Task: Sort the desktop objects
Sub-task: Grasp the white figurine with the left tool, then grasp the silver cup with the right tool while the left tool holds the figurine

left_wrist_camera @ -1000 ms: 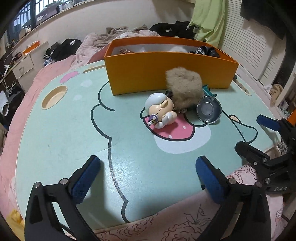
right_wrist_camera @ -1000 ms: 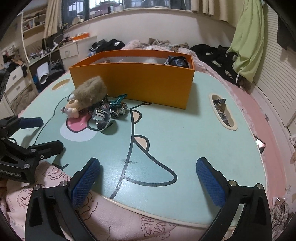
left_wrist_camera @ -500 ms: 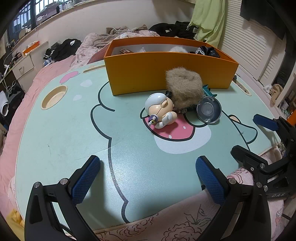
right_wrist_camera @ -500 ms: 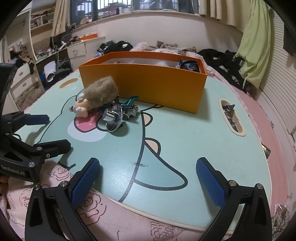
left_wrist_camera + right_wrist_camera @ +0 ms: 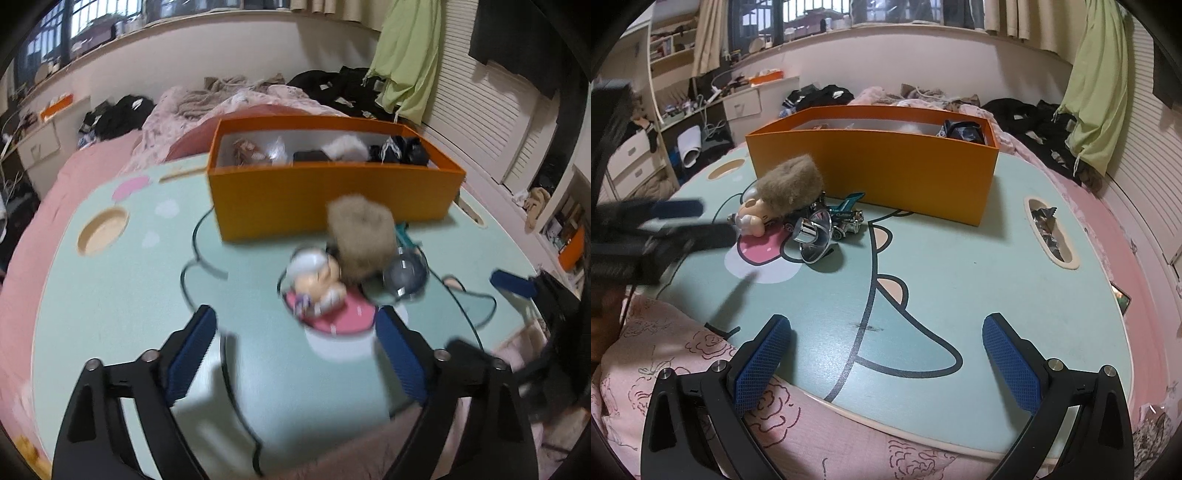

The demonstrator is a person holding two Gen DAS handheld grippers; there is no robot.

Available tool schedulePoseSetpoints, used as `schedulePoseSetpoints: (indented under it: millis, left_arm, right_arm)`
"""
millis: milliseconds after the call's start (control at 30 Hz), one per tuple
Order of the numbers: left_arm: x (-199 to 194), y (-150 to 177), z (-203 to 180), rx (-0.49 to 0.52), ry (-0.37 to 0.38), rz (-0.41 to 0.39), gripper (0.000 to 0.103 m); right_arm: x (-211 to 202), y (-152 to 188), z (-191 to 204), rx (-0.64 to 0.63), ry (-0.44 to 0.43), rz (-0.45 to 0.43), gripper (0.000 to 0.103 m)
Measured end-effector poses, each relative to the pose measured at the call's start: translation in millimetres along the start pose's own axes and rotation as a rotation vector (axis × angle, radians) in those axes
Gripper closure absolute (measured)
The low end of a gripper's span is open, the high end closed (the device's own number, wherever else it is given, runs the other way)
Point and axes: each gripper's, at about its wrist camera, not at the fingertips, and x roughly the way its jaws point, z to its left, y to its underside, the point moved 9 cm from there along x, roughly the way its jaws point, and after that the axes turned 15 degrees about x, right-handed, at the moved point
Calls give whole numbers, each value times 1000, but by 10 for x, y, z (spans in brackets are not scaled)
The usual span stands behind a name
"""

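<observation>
A small pale doll (image 5: 317, 280) lies on the mint table top (image 5: 122, 302), touching a brown furry toy (image 5: 360, 236) and a shiny metal funnel (image 5: 404, 277). A teal toy car (image 5: 846, 216) sits behind the funnel (image 5: 814, 236). An orange box (image 5: 332, 195) stands behind them with several items inside. My left gripper (image 5: 295, 354) hovers just short of the doll, its jaws closing with nothing between them. The view is blurred. My right gripper (image 5: 886, 365) stands open over the table's near edge, empty. The left gripper (image 5: 698, 221) appears near the doll (image 5: 753, 218).
A round cup recess (image 5: 101, 230) sits in the table at far left and a slot holding wrappers (image 5: 1049, 232) at the right. Pink floral bedding (image 5: 683, 365) lies under the near edge. Clothes and a bed lie behind the orange box (image 5: 886, 166).
My left gripper has lifted and moved forward toward the doll, and its jaws have narrowed. The right gripper has hardly moved. The toys lie where they were.
</observation>
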Motion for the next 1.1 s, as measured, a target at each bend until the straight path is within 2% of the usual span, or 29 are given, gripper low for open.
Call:
schedulePoseSetpoints:
  millis: [67,133,167,200,300,400,500,533,567,633,767,833,867,967,1000,1033,1100]
  left_arm:
    - [117,-110,-5,40,-3,9,28]
    - [256,-161,-47,89,-2,35,41]
    - [315,-156,-81,103,10,52,55]
    - [348,-138,-108,109,25,64,62]
    - [273,-132,-143,116,33,23,63]
    - [90,-120,-136,94,43,-34,63]
    - [-47,-58,-130,66,61,-58,64]
    - [-81,-35,-128,58,64,-65,65]
    - [-104,-21,-124,50,70,-70,71]
    - [-142,24,-116,35,88,-72,74]
    - [-105,63,-110,27,102,-44,75]
    - [-47,86,-101,24,79,-18,72]
    - [-14,101,-95,20,73,-2,70]
    - [89,150,-96,14,76,44,57]
    - [107,139,-109,18,81,46,51]
    - [123,109,-130,27,83,47,49]
    - [146,67,-162,46,81,49,49]
  right_arm:
    - [-3,-2,1,1,-2,-2,0]
    - [-5,-4,3,2,-2,-4,0]
    - [-8,-6,-1,4,-3,-5,0]
    - [-11,-5,-2,6,-4,-6,0]
    - [-31,-17,-7,15,-16,-12,1]
    - [-66,-46,25,20,-54,-14,13]
    - [-61,-110,112,27,-98,6,18]
    - [-59,-142,141,26,-105,8,18]
    - [-60,-199,197,25,-117,8,18]
    - [-39,-279,283,27,-140,16,18]
    - [130,-405,482,31,-158,71,22]
    - [213,-417,520,41,-161,103,32]
    - [255,-426,527,50,-161,121,34]
    - [322,-417,489,84,-157,147,48]
    - [321,-400,484,87,-158,148,57]
    - [310,-395,474,87,-152,141,69]
    - [288,-364,475,77,-150,137,73]
